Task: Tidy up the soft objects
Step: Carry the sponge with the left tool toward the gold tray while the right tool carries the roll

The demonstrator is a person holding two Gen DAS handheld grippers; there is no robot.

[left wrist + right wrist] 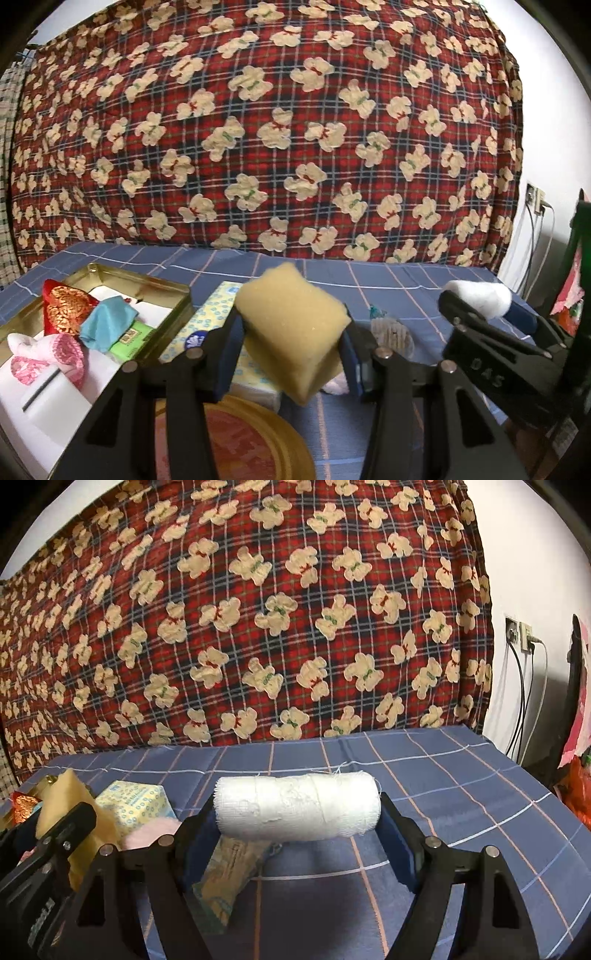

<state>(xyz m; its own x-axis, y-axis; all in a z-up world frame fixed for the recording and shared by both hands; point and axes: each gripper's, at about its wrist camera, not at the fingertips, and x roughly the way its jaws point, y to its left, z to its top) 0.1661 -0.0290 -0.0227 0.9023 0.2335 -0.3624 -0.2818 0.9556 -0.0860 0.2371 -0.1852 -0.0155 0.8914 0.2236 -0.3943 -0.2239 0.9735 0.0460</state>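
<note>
Gold tin [173,295] sat open at left on the table [388,291], blue checked cloth over it. Inside the tin: red-and-gold brocade pouch [66,308], teal cloth [107,325] lying on a green packet [133,341], white pieces underneath. The green packet had a label, too small to read. Pink-and-white knit item [55,360] rested on a white block at the tin's near left corner; couldn't tell if it was inside the tin or just beside it.

Tissue pack [207,321], pale yellow with blue rings, lay just right of the tin; print on it unreadable. Round gold-rimmed red lid or plate [236,435] lay on the table, under the left claw in that view.

Left claw [291,343] was partly closed, pads pressed on both sides of a tan sponge [291,332], which was held tilted above the table, beside the tin.

Right claw [299,812] stood wide, clamped end to end on a white gauze roll [299,806], which was held level above the table, well right of the tin. A patterned packet [229,871] lay on the cloth under it; writing not legible.

Raised letters "DAS" (or close to it) showed on the right claw's body [491,373] in the left view.

Red plaid bear-print blanket [258,609] hung behind.
</note>
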